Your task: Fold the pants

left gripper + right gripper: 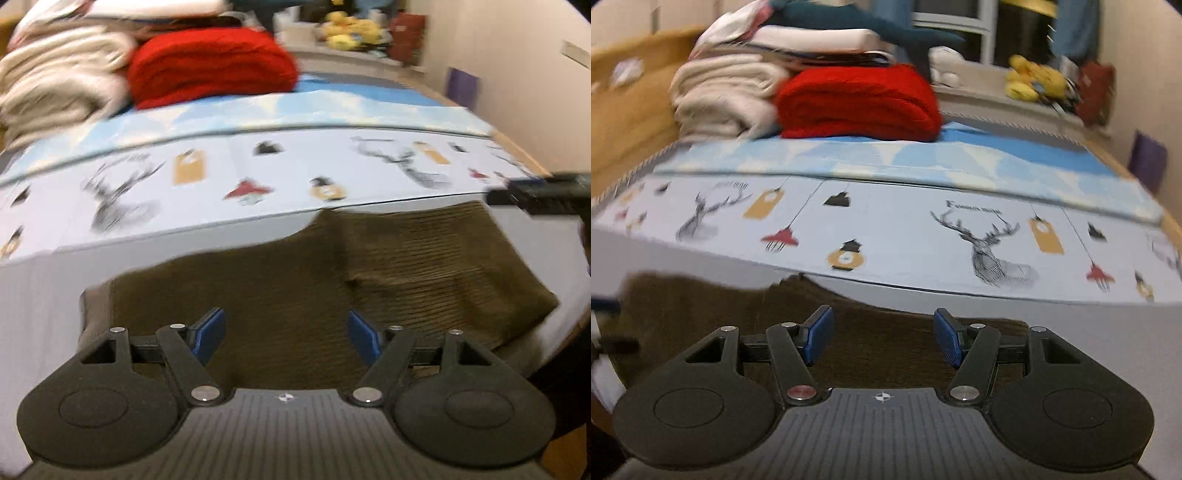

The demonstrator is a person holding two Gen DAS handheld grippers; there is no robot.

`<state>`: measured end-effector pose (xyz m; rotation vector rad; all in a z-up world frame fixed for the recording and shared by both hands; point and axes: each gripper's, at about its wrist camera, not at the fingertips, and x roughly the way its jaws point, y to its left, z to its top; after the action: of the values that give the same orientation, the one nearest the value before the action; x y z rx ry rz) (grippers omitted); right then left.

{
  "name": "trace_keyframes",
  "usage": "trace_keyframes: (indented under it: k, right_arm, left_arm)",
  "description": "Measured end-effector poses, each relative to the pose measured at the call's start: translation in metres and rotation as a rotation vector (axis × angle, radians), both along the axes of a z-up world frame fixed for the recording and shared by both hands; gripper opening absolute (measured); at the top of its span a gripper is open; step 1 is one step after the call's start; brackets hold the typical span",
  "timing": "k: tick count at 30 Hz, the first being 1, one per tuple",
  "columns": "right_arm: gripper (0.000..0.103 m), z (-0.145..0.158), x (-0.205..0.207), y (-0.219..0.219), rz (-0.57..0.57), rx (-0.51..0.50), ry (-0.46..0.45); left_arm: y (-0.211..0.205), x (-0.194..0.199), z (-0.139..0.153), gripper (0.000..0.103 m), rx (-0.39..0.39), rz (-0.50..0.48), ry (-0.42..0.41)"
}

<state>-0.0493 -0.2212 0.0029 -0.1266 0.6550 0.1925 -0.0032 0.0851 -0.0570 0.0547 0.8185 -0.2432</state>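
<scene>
Left wrist view: the left claw (286, 334) hangs spread and empty over the brown pants (332, 280) on the bed (44, 295); right claw (882, 338) likewise. Grab matching corners ahead, lift evenly.

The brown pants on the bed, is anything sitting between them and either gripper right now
Nothing visible. The brown pants lie flat on the bed right under the open left gripper and open right gripper. The red blanket and cream bedding are stacked well behind, at the bed's far end.
</scene>
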Motion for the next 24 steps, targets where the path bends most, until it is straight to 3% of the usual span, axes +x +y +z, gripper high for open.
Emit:
trace_keyframes:
  k: [6, 12, 17, 21, 24]
  right_arm:
    - [0.062, -0.017, -0.001, 0.027, 0.082, 0.005, 0.056]
    - [0.062, -0.036, -0.005, 0.06, 0.23, -0.022, 0.143]
    - [0.062, -0.053, -0.008, 0.084, 0.344, -0.057, 0.236]
    - [0.062, -0.083, -0.012, 0.102, 0.407, -0.185, 0.381]
    - [0.062, -0.078, -0.014, 0.106, 0.424, -0.193, 0.351]
  left_arm:
    - [0.049, 0.004, -0.005, 0.074, -0.072, 0.116, 0.061]
    - [0.11, -0.002, 0.003, 0.072, -0.289, 0.326, 0.155]
    - [0.148, 0.0, -0.004, 0.075, -0.421, 0.506, 0.241]
    - [0.167, 0.002, -0.017, 0.076, -0.49, 0.6, 0.312]
    - [0.172, 0.001, -0.015, 0.077, -0.482, 0.639, 0.299]
